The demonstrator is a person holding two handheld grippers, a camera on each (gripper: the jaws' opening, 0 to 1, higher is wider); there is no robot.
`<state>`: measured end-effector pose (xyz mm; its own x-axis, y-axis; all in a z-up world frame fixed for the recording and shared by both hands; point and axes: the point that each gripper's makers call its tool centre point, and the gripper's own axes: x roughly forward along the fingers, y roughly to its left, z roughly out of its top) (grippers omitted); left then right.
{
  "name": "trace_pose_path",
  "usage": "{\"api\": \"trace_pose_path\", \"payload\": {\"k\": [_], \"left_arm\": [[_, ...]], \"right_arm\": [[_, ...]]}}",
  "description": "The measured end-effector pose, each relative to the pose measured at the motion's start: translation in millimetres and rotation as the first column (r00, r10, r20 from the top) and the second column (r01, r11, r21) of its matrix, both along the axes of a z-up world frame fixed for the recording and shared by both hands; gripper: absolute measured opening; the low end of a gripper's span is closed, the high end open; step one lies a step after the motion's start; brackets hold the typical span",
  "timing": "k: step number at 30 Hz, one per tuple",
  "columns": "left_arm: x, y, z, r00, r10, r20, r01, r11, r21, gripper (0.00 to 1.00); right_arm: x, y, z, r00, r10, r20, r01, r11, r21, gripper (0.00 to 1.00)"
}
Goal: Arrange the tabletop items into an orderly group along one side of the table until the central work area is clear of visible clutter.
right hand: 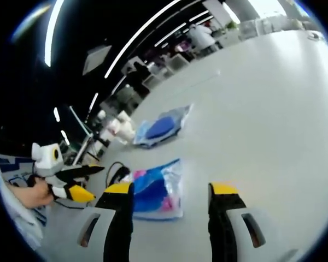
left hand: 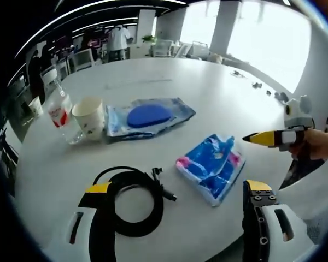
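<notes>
On the round white table [left hand: 218, 93] lie a coiled black cable [left hand: 134, 203], a blue and pink packet [left hand: 212, 166] and a clear bag holding a blue item [left hand: 147, 116]. A paper cup [left hand: 89, 116] and a water bottle [left hand: 60, 109] stand at the left. My left gripper [left hand: 177, 187] hovers open, one jaw over the cable and the other beside the packet. From the right, my right gripper [left hand: 257, 138] reaches in, held by a hand [left hand: 317, 144]. In the right gripper view, my right gripper [right hand: 171, 189] is open above the packet [right hand: 156, 191], with the left gripper [right hand: 87, 183] at the left.
The clear bag [right hand: 161, 127], cup and bottle [right hand: 117, 128] sit farther along the table in the right gripper view. Small items [left hand: 257, 84] lie near the far right edge. Chairs and people stand beyond the table. Bare tabletop [right hand: 262, 109] spreads wide.
</notes>
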<state>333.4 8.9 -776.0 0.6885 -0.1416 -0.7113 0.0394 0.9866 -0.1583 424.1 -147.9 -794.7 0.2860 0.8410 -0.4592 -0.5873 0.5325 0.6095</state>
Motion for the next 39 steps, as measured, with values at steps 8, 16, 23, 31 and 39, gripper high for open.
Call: {"api": "trace_pose_path", "payload": {"k": [8,16,23,31,39], "left_arm": [[-3.7,-9.2,-5.1,1.000,0.018,-0.011,-0.018,1.000,0.000,0.91],[-4.6,-17.3,-10.2,0.999,0.048,-0.018,-0.048,0.999,-0.007,0.89],[-4.7,-31.6,-21.2,0.997,0.062,-0.041,-0.063,0.998,-0.025,0.85],[-0.8,-45.5,-28.1,0.996,0.062,-0.057,-0.064,0.997,-0.037,0.81],[1.6,-49.8,-31.7,0.995,0.074,-0.065,-0.077,0.996,-0.044,0.81]], "right_arm": [[-0.5,8.5,-0.8,0.996,0.079,0.029,-0.078,0.997,-0.029,0.51],[1.0,11.2,-2.0,0.984,0.168,0.062,-0.164,0.984,-0.066,0.50],[2.7,6.0,-7.4,0.975,0.211,0.071,-0.204,0.975,-0.090,0.49],[3.4,4.8,-10.3,0.967,0.245,0.073,-0.238,0.967,-0.094,0.46],[2.3,6.5,-14.0,0.952,0.293,0.091,-0.282,0.952,-0.115,0.45]]}}
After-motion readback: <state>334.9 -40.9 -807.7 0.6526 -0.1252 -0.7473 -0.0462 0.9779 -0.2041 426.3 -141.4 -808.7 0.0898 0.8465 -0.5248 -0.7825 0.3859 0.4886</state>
